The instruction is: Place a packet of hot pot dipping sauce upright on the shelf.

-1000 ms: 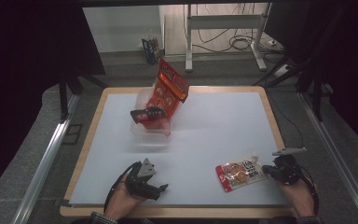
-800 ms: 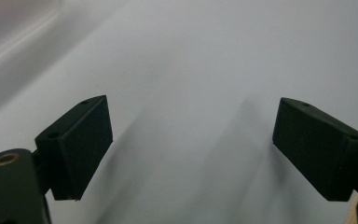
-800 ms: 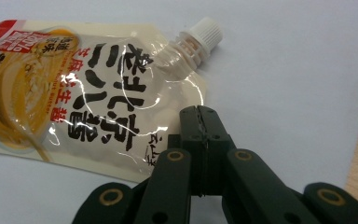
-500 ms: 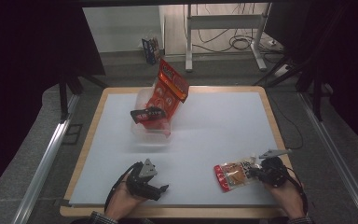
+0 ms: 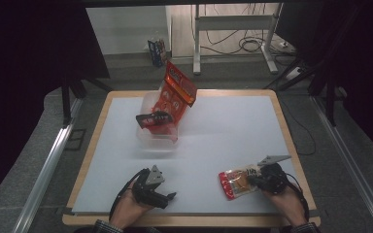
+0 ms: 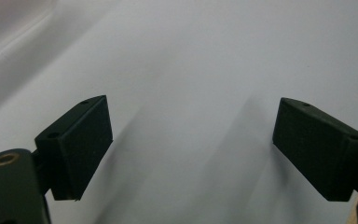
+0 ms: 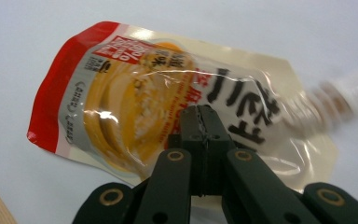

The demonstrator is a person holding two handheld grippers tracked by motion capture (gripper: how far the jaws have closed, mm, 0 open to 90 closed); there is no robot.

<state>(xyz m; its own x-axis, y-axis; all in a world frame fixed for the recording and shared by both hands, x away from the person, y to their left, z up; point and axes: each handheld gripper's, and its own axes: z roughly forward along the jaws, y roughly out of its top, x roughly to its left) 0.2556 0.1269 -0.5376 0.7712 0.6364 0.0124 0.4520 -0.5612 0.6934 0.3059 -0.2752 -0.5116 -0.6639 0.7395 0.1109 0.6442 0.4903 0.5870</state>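
Two grippers rest low over the table [image 5: 213,141]. Left gripper [image 6: 191,140]: jaws spread, nothing between. Right gripper [image 7: 200,121]: jaws clenched together above the spouted pouch [image 7: 168,93]

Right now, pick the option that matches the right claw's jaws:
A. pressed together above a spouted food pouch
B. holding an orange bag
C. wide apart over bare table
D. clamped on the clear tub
A: in the right gripper view, the right claw has its jaws pressed together over the spouted food pouch.

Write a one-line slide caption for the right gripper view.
Right gripper, jaws shut together, poised over a spouted food pouch lying flat on the white table.
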